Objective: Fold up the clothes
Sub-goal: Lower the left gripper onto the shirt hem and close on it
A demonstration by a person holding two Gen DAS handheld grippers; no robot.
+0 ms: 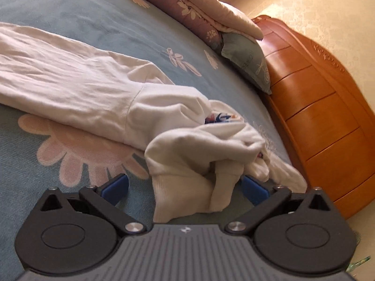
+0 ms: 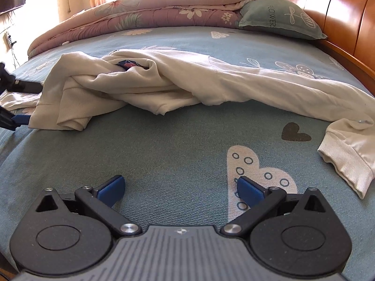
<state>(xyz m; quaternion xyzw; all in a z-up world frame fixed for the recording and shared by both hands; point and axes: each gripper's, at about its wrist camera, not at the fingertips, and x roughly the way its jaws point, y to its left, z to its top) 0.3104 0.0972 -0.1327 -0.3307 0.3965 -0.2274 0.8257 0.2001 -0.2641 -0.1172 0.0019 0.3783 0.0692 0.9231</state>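
A white sweatshirt (image 1: 77, 86) lies crumpled on the blue patterned bedsheet (image 1: 77, 14), with a coloured print showing in its folds. My left gripper (image 1: 185, 188) is open, and the bunched ribbed hem (image 1: 187, 194) sits between its blue pads (image 1: 114, 187) without being pinched. In the right wrist view the same sweatshirt (image 2: 145, 82) stretches across the bed, one sleeve ending in a ribbed cuff (image 2: 344, 164) at the right. My right gripper (image 2: 180, 189) is open over bare sheet, well short of the garment. The left gripper (image 2: 34, 103) shows at the left edge by the hem.
A folded pink floral quilt (image 2: 145, 11) and a grey-green pillow (image 2: 279, 21) lie at the far side of the bed. A wooden headboard (image 2: 328, 7) runs along the right. Bare sheet (image 2: 175, 145) lies between my right gripper and the sweatshirt.
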